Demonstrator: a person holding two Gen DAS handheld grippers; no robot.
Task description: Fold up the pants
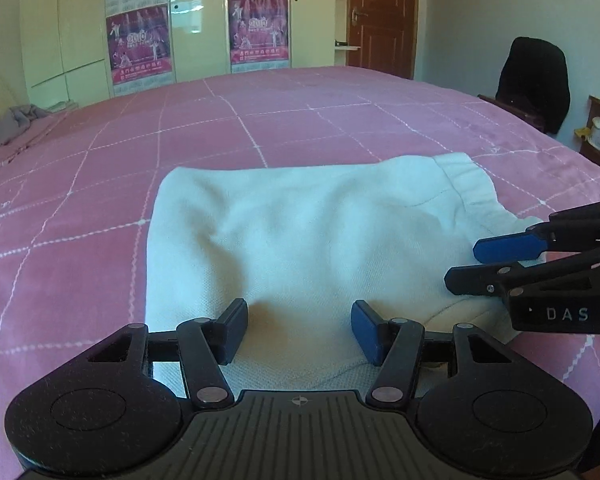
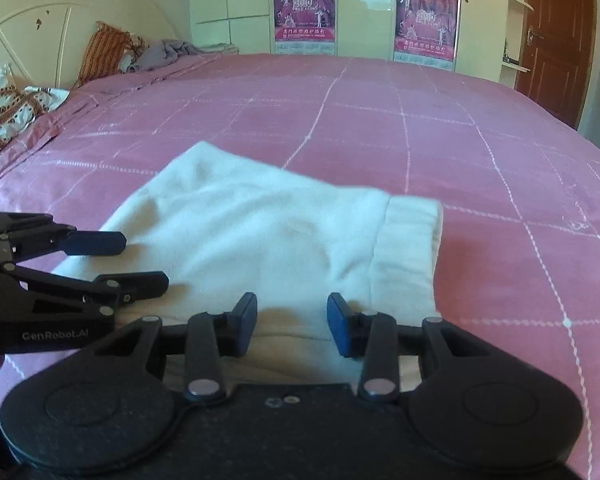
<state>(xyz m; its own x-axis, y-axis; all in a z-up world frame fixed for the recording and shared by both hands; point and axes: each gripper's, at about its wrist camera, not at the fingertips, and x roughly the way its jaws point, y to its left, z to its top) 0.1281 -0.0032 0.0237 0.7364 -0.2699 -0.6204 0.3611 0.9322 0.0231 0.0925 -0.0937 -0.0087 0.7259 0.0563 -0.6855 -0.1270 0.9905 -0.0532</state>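
White pants (image 1: 300, 232) lie folded into a compact rectangle on the pink checked bedspread (image 1: 100, 220), with the elastic waistband (image 1: 464, 184) at their right end. My left gripper (image 1: 298, 312) hovers open over the near edge of the pants, with nothing pinched between its blue pads. My right gripper (image 1: 466, 266) reaches in from the right over the near right corner, also open. In the right wrist view the pants (image 2: 268, 240) fill the middle. There the right gripper (image 2: 292, 308) stands open above their near edge and the left gripper (image 2: 140, 262) is at the left.
A glossy wardrobe with pink posters (image 1: 140, 40) stands behind the bed, and a brown door (image 1: 380, 12) is at the back right. A chair draped in black cloth (image 1: 534, 80) is at the right. Pillows (image 2: 16, 108) and a crumpled grey cloth (image 2: 160, 54) lie by the headboard (image 2: 40, 20).
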